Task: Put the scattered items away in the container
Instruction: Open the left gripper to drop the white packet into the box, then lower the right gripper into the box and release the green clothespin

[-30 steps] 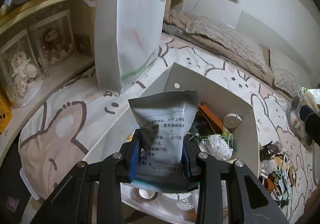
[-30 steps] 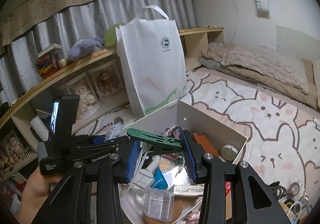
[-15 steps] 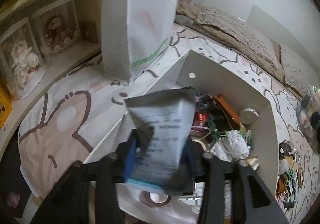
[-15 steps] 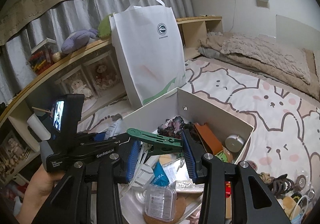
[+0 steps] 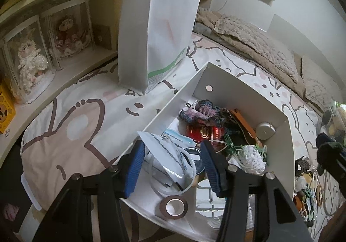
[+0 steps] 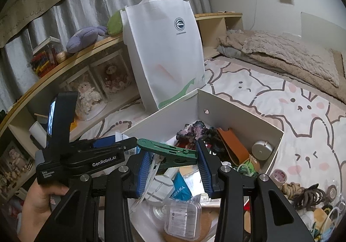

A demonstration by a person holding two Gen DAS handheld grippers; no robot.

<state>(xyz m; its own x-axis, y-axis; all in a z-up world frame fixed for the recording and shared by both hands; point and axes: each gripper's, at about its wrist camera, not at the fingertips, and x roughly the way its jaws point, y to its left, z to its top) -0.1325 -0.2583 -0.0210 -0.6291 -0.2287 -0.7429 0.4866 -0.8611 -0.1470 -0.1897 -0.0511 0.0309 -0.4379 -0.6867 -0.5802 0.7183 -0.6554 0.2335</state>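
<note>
The left gripper (image 5: 172, 161) gapes over the white box (image 5: 242, 90) mid-frame on the cartoon bedsheet (image 5: 71, 125); the right gripper (image 6: 173, 161) pinches a green clip (image 6: 167, 151).

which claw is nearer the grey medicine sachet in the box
Left. The left claw hangs open right over the sachet, which lies loose in the white box between its pads. The right claw is clamped on a green clip, off to one side.

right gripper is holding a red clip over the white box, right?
Not quite: the clip is green, not red, as the right wrist view shows. The right gripper does hold it between its blue pads over the white box.
</note>
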